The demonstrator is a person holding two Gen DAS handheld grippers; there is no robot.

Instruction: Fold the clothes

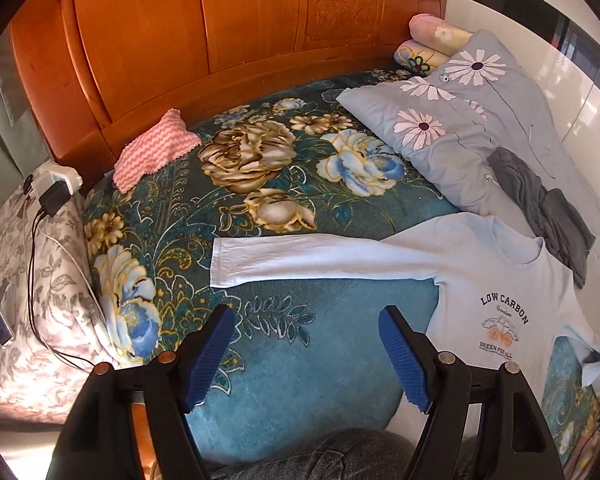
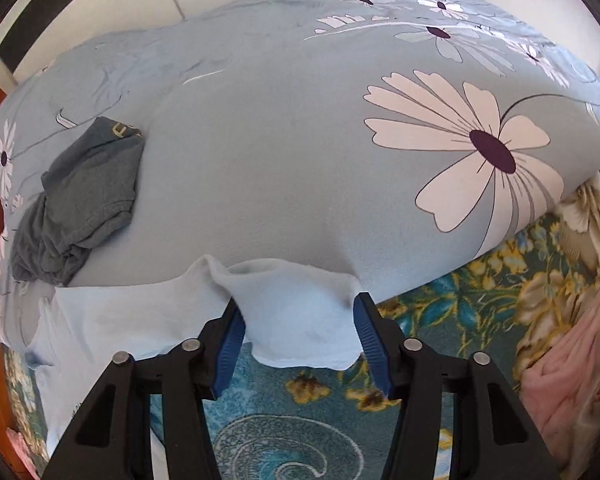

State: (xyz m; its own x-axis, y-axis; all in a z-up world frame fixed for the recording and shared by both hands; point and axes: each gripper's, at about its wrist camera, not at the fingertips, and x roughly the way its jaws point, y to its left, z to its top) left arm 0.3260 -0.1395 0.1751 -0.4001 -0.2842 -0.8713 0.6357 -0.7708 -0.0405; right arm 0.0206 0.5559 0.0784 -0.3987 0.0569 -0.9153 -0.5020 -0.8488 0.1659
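Across the left wrist view, the bed cover fills the frame below the wooden headboard. At left lie a pink towel and a charger on a pillow. The left gripper hangs released over bare cover at lower centre, its jaws wide apart with nothing between them. Just above it, one sleeve of the pale blue shirt lies flat, its long axis running straight from cuff at centre left to shoulder at right. The shirt body sits at lower right, print side up, with a grey garment above it on the flowered quilt.

On the right wrist view, the same grey garment lies at left on the quilt. At lower centre the right gripper brackets the other sleeve's cuff; cloth bunches between the blue pads, so I judge it grasping the cuff, though firm contact is not certain. This sleeve runs left toward the shirt body.

Judgement: the right hand is nearer its sleeve; folding means carrying the cuff leftward across the body.
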